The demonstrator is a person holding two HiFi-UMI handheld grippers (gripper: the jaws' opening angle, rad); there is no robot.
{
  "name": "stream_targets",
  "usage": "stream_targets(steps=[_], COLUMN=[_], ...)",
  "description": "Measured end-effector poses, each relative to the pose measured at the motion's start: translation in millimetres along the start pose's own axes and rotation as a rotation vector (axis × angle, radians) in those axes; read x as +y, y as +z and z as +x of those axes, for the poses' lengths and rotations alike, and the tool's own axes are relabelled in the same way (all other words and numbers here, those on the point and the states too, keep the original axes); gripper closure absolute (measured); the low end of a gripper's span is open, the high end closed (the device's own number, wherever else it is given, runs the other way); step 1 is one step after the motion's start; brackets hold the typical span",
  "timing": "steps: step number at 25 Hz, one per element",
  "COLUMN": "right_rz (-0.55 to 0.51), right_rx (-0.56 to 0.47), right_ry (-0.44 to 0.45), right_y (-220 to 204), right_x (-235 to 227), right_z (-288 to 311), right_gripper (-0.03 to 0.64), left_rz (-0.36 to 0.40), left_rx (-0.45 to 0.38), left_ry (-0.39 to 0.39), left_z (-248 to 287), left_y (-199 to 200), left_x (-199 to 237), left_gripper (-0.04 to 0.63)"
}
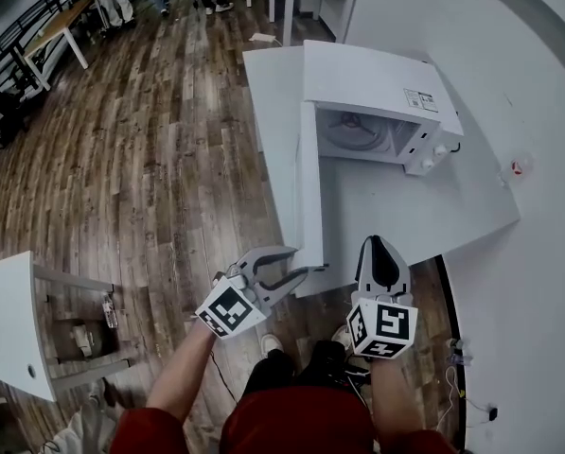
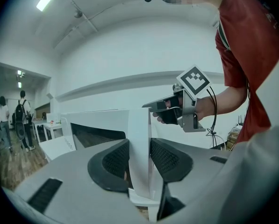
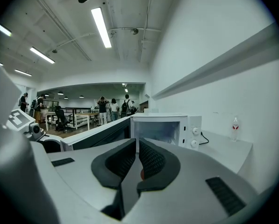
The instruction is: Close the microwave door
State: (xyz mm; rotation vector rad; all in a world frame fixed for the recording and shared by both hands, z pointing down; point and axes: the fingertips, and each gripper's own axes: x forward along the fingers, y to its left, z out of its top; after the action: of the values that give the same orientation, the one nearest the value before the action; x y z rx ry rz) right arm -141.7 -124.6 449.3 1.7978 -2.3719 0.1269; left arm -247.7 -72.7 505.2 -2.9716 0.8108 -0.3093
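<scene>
While the person stood at the near end of the white table (image 1: pixel 405 216), the head view showed both forearms reaching forward and nearly level, a marker cube facing up on each tool. The left gripper (image 1: pixel 306 261) sat at the free edge of the microwave door (image 1: pixel 308 187), which stood swung fully out from the boxy white microwave (image 1: pixel 372 83) and ran along the table's left side toward the person. The right gripper (image 1: pixel 381 246) hung over the bare tabletop just right of the door, its grey fingers drawn to a point. Wood-plank floor (image 1: pixel 150 159) lay to the left.

Seen along the left gripper (image 2: pixel 140 160), the ribbed black pads (image 2: pixel 116 160) pressed on either face of the door's (image 2: pixel 139 134) thin, smooth white edge, so the fingers were partly closed and held it. Beyond, the person's hand (image 2: pixel 207 107) carried the right gripper (image 2: pixel 158 105), and a red shirt (image 2: pixel 242 45) filled the right side.

Along the right gripper (image 3: pixel 138 160), the pads stood all but together with nothing between them. Ahead were the microwave's open cavity (image 3: pixel 158 129), two round knobs (image 3: pixel 194 131), the dark inner side of the door (image 3: pixel 97 134) at left, and a small bottle (image 3: pixel 235 127) on the table by the wall.
</scene>
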Motion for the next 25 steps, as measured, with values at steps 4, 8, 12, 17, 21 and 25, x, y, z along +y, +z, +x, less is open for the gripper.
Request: stream_targets(steps=[4,8,12,17,21,25], right_rz=[-0.022,-0.013,0.001,0.010,0.016,0.026], right_rx=[-0.010,-0.011,-0.012,-0.011,-0.013,-0.020], right_ry=[-0.011,-0.008,-0.008,0.006,0.019,0.031], right_y=[0,-1,-2,-5,-7,-6], right_x=[-23,-47,-73,-95,-113,-138], right_z=[-4,-7,-8,-8,-9,-6], right_gripper=[0.574,0.574,0.574,0.574,0.574,0.574], left_rz=[-0.011,-0.015,-0.024,-0.039,-0.056,-0.072], left_rx=[-0.005,-0.002,0.006,0.005,0.006,0.011], left_ry=[0.038,0.081,0.131,0.195,0.253,0.318], left_z=[21,43,65,86,102,125], left_y=[5,11,16,20,24,27], left_x=[-9,-16,-21,-24,-26,-25], left_gripper=[0.434,0.436,0.436,0.436,0.437,0.437])
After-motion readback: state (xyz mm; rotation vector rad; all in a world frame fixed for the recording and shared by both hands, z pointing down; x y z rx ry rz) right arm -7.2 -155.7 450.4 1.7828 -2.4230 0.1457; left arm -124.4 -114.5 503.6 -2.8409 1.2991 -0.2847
